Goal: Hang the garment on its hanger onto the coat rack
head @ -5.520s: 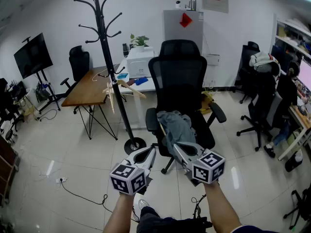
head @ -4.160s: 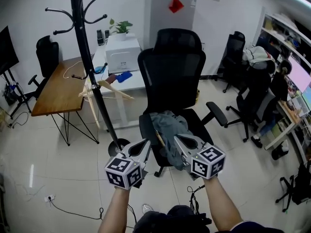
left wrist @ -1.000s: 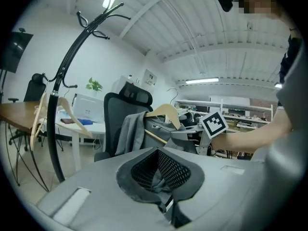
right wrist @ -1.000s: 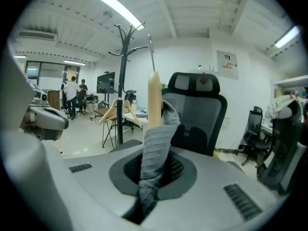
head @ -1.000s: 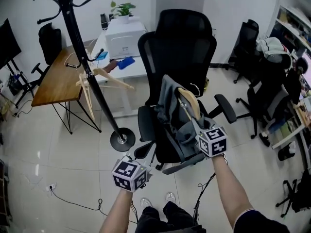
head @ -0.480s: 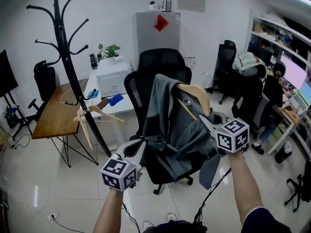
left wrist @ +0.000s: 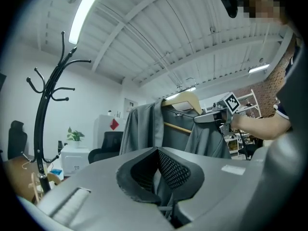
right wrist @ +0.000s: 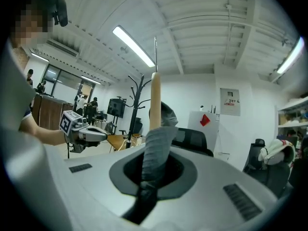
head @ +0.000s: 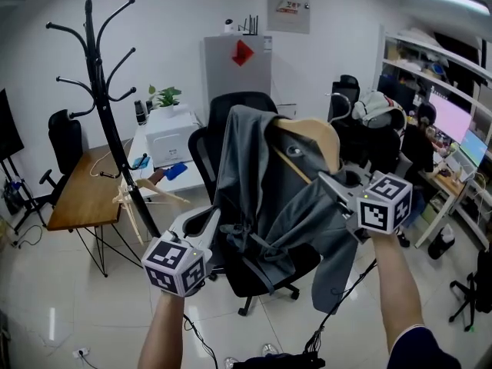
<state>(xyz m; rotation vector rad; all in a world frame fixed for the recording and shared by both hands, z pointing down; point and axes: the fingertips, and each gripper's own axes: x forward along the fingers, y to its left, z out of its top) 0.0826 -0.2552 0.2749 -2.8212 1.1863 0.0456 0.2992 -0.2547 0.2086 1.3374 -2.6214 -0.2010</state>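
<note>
- Right gripper [head: 330,181] is clamped tight on one wooden arm of the hanger [head: 311,133], with cloth pinched in beside it. It carries the load high, clear of the chair [head: 201,156] beneath.
- Left gripper [head: 207,220] is closed on the lower edge of the garment [head: 246,175], judged to steady the hang.
- Coat rack [head: 104,106] stands well apart, beyond the left gripper; hanging is not yet done.

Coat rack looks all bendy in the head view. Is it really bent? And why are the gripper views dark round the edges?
Head view: the coat rack is probably straight; the wide lens bows things near the edges. Left gripper view: it bends the same way, the lens leaves a black round rim, and the ceiling lamp glares white. Right gripper view: same dark rim.
</note>
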